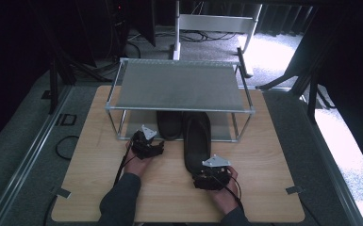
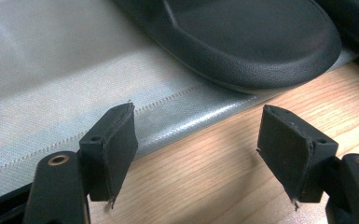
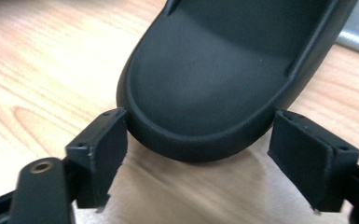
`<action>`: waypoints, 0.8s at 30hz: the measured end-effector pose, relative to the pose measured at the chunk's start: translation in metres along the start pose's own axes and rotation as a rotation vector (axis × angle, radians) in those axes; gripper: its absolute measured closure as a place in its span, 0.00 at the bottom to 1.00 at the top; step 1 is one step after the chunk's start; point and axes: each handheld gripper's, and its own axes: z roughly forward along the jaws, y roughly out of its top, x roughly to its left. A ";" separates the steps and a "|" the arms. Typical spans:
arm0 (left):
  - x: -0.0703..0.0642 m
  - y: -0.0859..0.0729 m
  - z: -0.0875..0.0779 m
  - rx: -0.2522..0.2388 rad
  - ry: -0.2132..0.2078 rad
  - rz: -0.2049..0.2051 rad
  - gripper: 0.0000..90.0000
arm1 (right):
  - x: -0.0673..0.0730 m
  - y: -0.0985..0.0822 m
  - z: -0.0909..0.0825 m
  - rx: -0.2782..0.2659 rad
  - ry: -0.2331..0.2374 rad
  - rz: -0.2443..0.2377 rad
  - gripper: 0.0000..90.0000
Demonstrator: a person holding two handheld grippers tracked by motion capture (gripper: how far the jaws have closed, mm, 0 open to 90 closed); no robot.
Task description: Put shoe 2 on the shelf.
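The person wears a dark grey long sleeve [image 1: 120,200] on the left arm and another dark sleeve [image 1: 238,217] at the right wrist. Each hand carries black tongs: the left tongs [image 1: 152,141] and the right tongs [image 1: 206,170] are both topped by a pale grey three-cornered plate, and a thin black cable trails back from each. Up close, the jaws are matt black blocks with flat padded faces, small screw holes and a brass-coloured rivet at each base.

Two black slippers, one [image 1: 169,123] ahead of the left gripper [image 1: 147,143], one [image 1: 196,139] ahead of the right gripper [image 1: 210,175], one two-tier rack [image 1: 179,84], one tabletop [image 1: 94,179]
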 end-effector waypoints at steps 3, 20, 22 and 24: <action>0.000 0.000 0.000 0.000 -0.001 0.001 0.32 | -0.004 0.002 0.000 -0.003 0.001 0.000 0.26; 0.000 0.000 0.000 0.000 -0.001 0.000 0.32 | -0.025 0.028 0.011 -0.044 0.000 0.002 0.31; 0.000 0.000 0.000 -0.001 -0.001 0.000 0.32 | -0.028 0.030 0.013 -0.049 0.002 0.000 0.32; 0.000 0.000 0.000 -0.001 -0.001 0.000 0.32 | -0.031 0.034 0.014 -0.053 0.006 0.009 0.33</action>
